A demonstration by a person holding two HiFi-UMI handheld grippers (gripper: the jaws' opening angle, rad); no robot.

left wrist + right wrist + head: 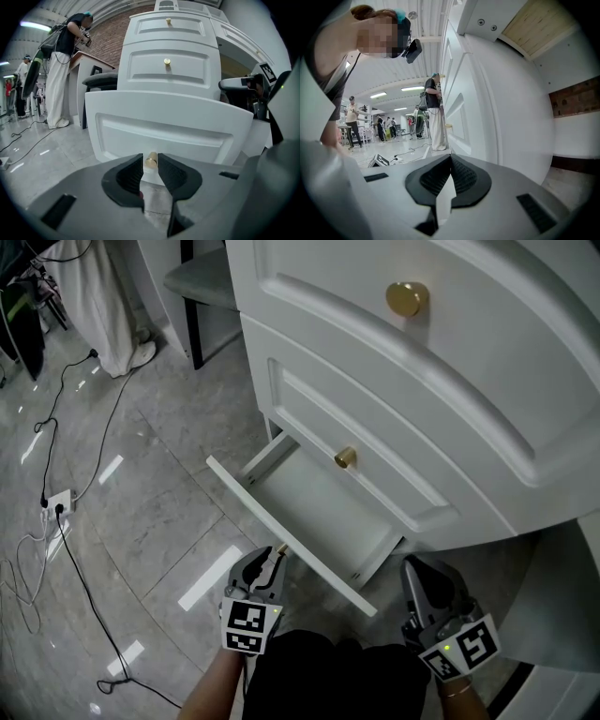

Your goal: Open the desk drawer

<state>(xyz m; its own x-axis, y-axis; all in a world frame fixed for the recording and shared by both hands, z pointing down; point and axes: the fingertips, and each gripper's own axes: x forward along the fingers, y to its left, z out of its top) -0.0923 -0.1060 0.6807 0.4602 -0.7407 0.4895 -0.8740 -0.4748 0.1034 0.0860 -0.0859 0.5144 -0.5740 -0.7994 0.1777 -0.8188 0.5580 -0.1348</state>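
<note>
The white desk's bottom drawer [319,510] stands pulled out over the floor, its inside bare. In the head view my left gripper [272,563] sits at the drawer's front panel, on its small gold knob [280,548]. The left gripper view shows the front panel [164,126] close up, with the gold knob [151,160] pinched between the two dark pads [173,173] of the left gripper [151,162]. My right gripper [422,589] hangs to the right of the drawer, apart from it, with nothing in it. Its jaws [450,159] are shut beside the desk's white side [511,103].
Two closed drawers with gold knobs [345,458] [406,298] sit above the open one. A power strip [58,502] and black cables lie on the grey tile floor at left. A grey seat [202,282] and a white cloth [94,296] stand at the back. A person [65,70] stands far off.
</note>
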